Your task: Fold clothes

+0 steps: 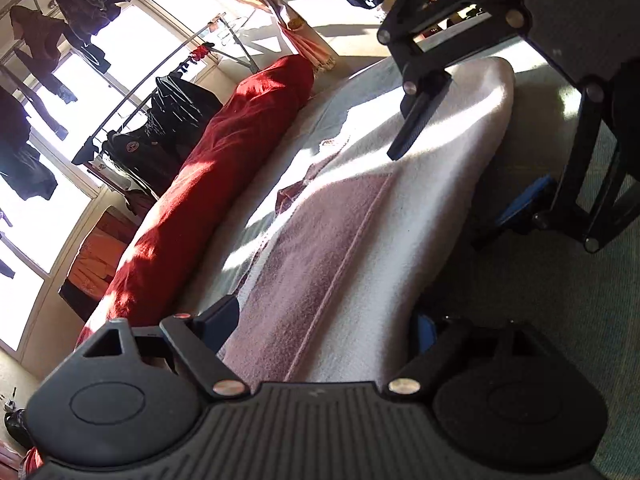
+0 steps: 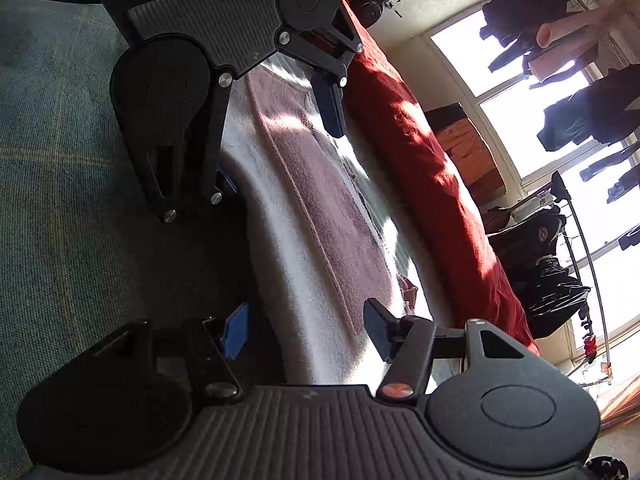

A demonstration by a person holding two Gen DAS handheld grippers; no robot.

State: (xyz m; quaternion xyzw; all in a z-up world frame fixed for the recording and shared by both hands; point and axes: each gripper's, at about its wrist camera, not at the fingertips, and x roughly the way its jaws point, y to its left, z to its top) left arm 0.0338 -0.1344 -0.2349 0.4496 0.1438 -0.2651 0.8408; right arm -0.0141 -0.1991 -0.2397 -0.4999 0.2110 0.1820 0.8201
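Left gripper: matte black, ribbed grey-black base plate, two round domed housings beside it.
Right gripper: same black build.
Fingers: black, blue pads.
Screws: silver round heads at linkage joints.

The left gripper straddles a folded white-and-mauve fleece garment, jaws spread. Ahead, the right gripper straddles its far end. A red bolster lies just left.
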